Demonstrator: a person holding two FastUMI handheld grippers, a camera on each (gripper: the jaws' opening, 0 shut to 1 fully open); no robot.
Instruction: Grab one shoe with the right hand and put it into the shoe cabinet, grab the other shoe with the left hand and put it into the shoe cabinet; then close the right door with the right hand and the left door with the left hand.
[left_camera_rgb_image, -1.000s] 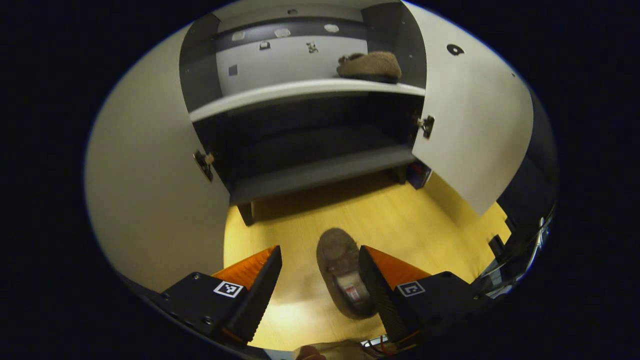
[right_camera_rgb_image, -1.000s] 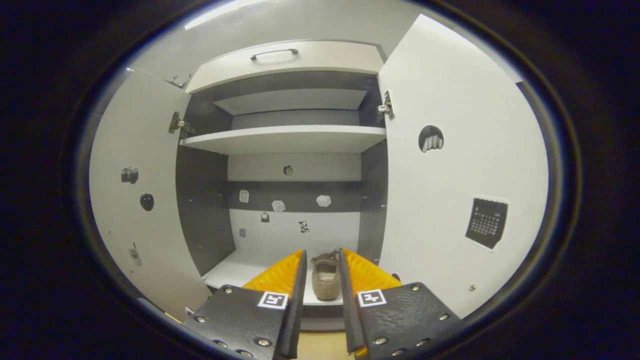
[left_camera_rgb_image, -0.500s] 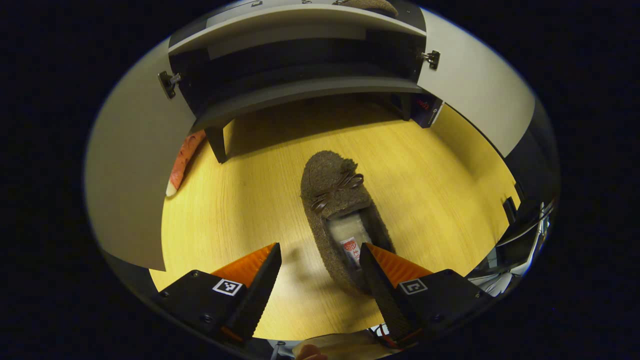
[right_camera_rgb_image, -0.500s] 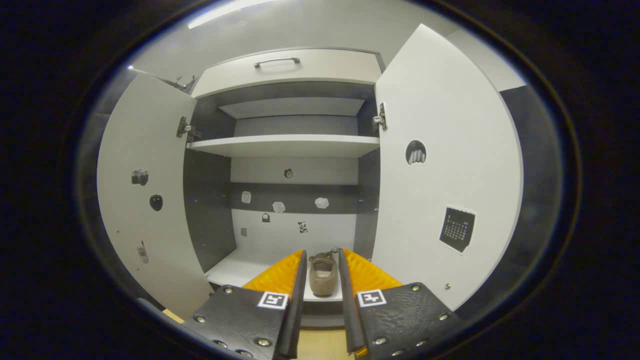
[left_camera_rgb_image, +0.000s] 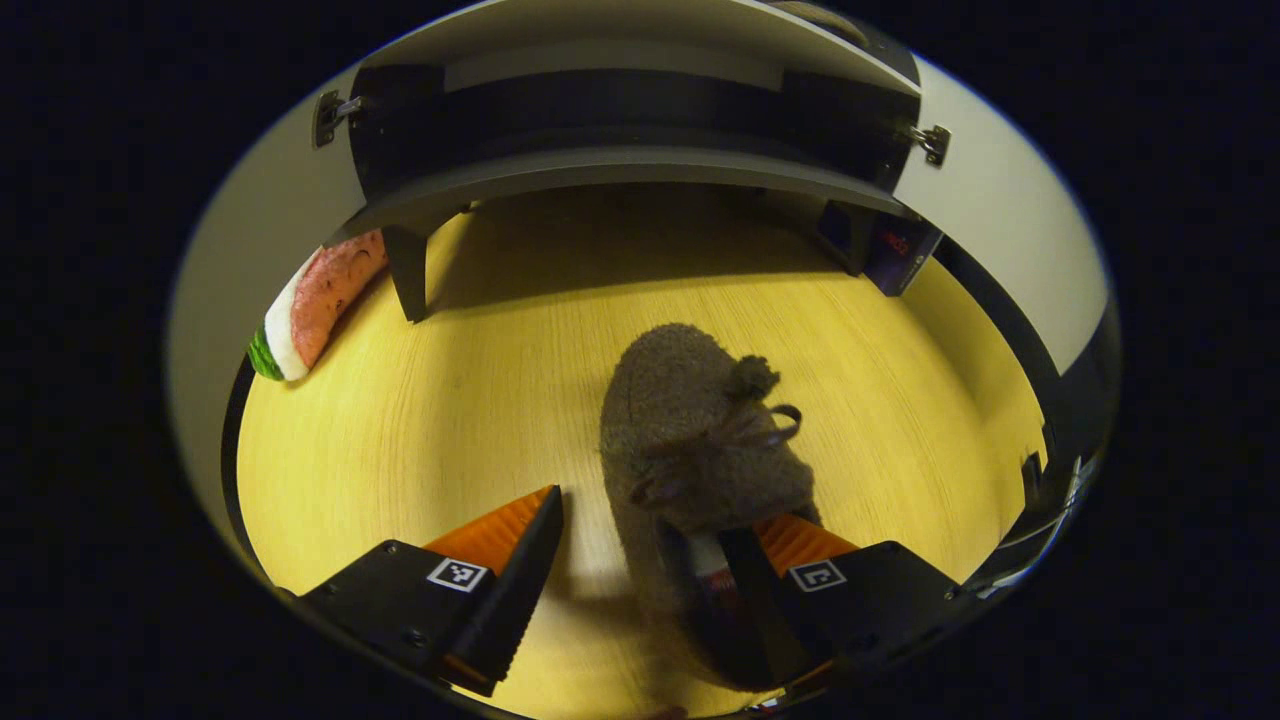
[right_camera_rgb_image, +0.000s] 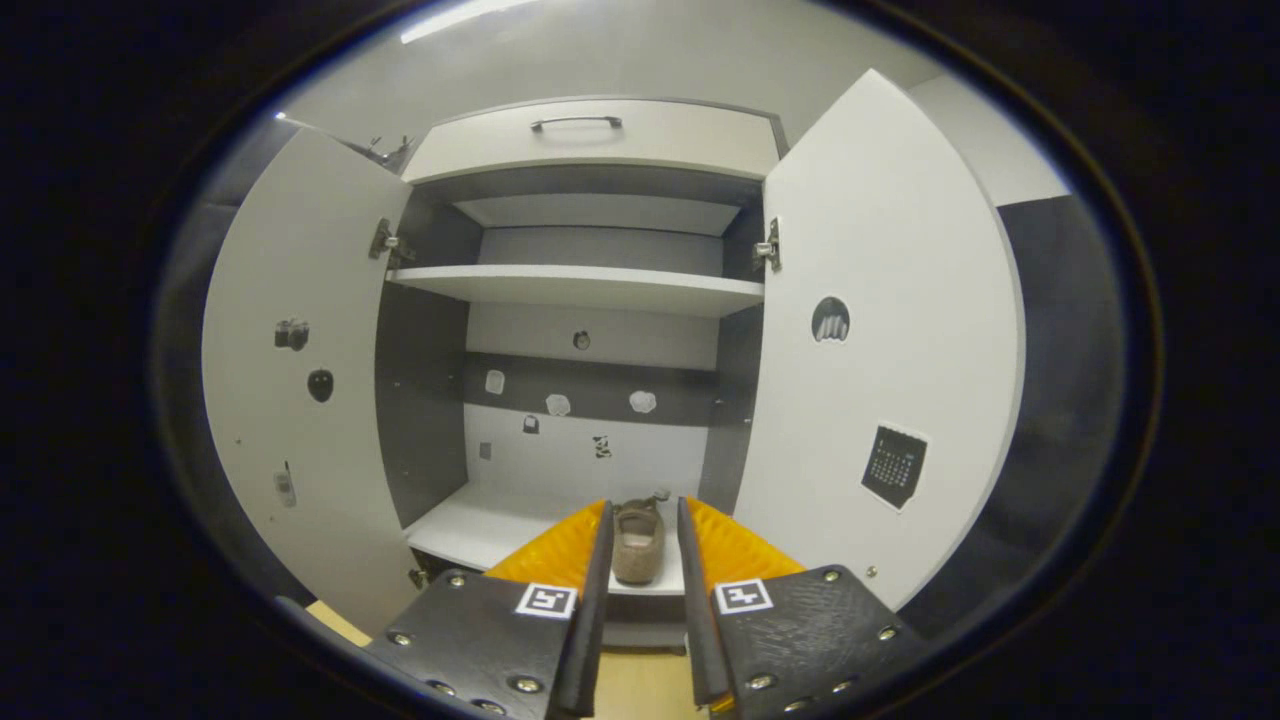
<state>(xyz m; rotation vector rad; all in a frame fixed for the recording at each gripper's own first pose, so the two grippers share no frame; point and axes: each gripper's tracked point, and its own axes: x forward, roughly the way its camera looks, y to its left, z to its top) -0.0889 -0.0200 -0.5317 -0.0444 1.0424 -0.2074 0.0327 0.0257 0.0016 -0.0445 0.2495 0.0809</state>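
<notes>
I have brought the left gripper down over the fuzzy brown slipper with a small bow lying on the yellow wood-grain floor; half a second back that slipper lay farther ahead of the fingers, now its heel end sits between them. The jaws stand wide open, one finger inside the slipper's opening or against its right edge, the other well clear on the left, so nothing is gripped yet. To the far left a watermelon-slice plush toy lies by the cabinet foot, and beyond the slipper stands the grey-and-white shoe cabinet with both doors swung out.

In the right gripper view I have drawn the right gripper back from the cabinet: the matching brown slipper rests on the white lower shelf, near its right end, looking smaller than a second ago. Its jaws are parted a little and hold nothing; the slipper seen between them is far off on the shelf. The white left door and white right door both hang open.

By my reading the first shoe is stowed and the second grab is about to begin; closing on the heel comes next
</notes>
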